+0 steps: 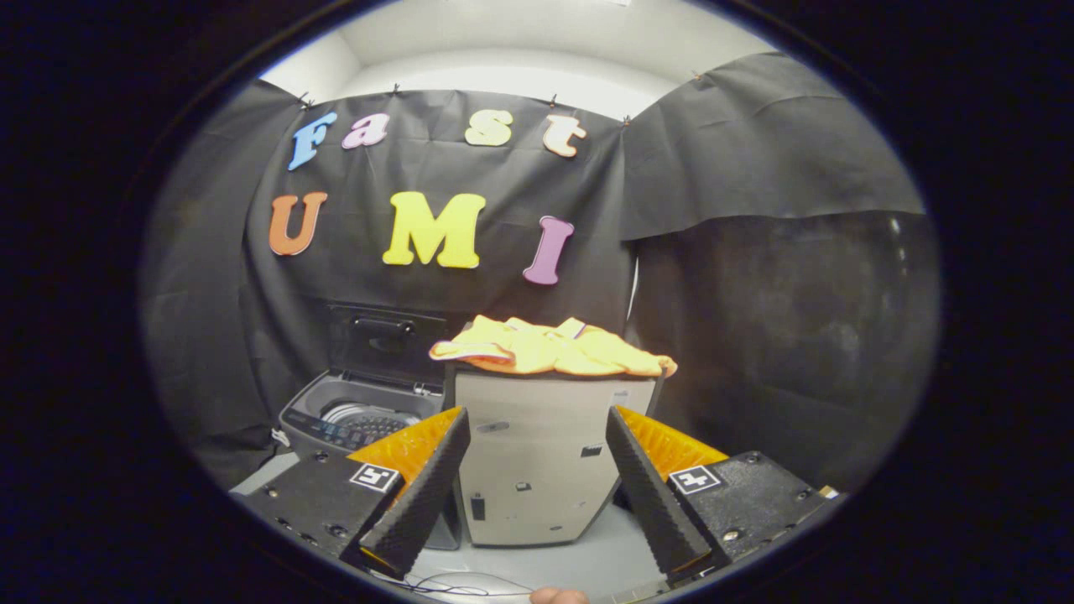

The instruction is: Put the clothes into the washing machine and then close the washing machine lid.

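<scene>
Washing machine (369, 411): stands beyond your left finger, lid (386, 342) raised upright against the booth wall, drum (369, 419) open; no clothing can be seen inside it. Clothes (550, 348): a yellow-orange heap lying on top of the pale cabinet (545, 453), just right of the machine. Your claw (537, 478): fingers spread wide apart, holding nothing, the cabinet framed between them and the heap well beyond.

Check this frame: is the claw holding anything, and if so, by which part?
Nothing is held. The claw is open, its fingers spread apart with only air between them. The yellow clothes lie untouched on the beige cabinet, beyond the fingers.
</scene>
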`<action>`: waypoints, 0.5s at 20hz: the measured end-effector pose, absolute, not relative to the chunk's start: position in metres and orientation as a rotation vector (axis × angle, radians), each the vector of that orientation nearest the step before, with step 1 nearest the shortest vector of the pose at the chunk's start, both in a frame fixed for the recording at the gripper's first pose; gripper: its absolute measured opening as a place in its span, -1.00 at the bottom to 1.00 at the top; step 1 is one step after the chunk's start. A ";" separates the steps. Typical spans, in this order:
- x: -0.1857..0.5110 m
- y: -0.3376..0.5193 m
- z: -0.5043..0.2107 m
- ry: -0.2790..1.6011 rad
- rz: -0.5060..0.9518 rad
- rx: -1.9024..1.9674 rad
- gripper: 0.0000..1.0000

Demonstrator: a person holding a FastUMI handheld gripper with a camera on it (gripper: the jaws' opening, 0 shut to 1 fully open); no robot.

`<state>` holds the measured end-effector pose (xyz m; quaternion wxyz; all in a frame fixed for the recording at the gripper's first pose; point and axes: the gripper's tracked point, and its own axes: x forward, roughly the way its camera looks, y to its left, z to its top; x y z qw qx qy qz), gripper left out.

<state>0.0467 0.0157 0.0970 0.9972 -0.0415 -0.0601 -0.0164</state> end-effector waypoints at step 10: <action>0.173 0.008 0.178 -0.081 0.012 -0.050 1.00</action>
